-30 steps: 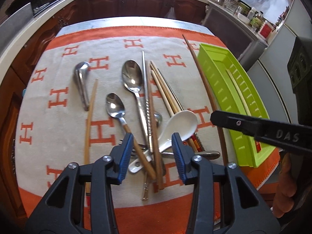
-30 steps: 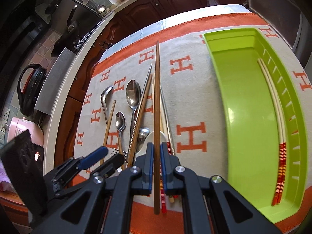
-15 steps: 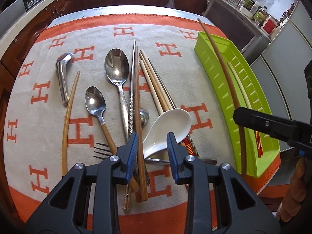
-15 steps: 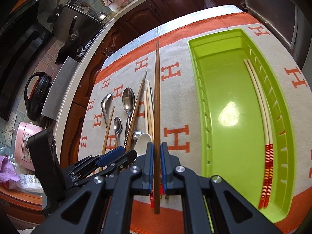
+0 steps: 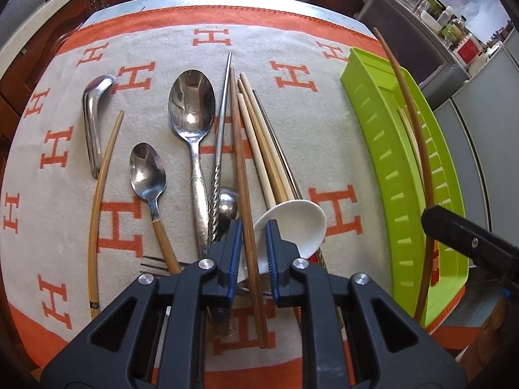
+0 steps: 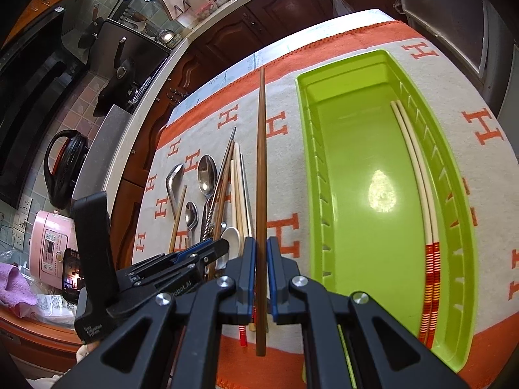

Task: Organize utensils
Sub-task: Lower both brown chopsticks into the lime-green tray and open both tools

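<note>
The left gripper (image 5: 253, 246) was closing around a dark wooden chopstick (image 5: 241, 175), stiff, light and slick, lying in the utensil pile on the desk's orange-lettered cloth (image 5: 292, 123); the pads were not yet seen pressing. The right gripper (image 6: 258, 259) pinched its mate (image 6: 260, 149) near the thick end, beside the green tray (image 6: 324, 194). Kitchen cabinets stood behind.
</note>
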Available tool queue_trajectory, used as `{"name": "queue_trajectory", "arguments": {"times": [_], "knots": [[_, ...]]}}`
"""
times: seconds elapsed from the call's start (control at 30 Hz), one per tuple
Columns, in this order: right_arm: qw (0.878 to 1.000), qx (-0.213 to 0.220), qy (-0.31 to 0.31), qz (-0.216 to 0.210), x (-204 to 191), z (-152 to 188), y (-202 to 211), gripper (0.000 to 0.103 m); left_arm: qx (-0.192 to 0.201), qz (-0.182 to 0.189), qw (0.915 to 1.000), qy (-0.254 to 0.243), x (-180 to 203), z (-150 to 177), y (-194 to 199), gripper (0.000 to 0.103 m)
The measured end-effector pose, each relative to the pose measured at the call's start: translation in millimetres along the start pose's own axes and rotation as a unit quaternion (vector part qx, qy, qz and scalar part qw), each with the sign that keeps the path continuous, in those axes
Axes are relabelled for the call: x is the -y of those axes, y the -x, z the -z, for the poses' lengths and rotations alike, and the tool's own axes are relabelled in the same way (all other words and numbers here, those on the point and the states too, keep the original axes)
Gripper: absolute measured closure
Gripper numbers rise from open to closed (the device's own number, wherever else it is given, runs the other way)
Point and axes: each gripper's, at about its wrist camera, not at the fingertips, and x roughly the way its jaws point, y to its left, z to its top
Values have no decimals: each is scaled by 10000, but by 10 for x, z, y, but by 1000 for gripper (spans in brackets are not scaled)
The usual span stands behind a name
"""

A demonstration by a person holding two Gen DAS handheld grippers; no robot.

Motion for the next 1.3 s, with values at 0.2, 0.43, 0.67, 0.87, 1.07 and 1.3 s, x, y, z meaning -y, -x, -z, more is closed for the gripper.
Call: {"name": "queue_trajectory", "arguments": {"times": [0.2,0.43,0.67,0.87,1.07,1.3], "knots": [[10000,25,-64,0,55,-1,31,96,-46,65,9996,286,-81,-64,-41,98],[9998,155,-116,109,145,-27,162,96,133,11,9980,611,-163,-52,75,99],[9964,200,-124,812,346,-78,321,96,419,206,9967,663,-54,-56,443,99],[9864,-88,-7,1639,546,-52,275,96,654,546,9959,309,356,-61,792,99],[9864,265,-340,1587,636,-42,505,95,489,875,9949,-76,937,-136,784,99],[9822,884,-741,1484,675,-49,887,95,228,959,9946,-331,1508,-149,586,99]]}}
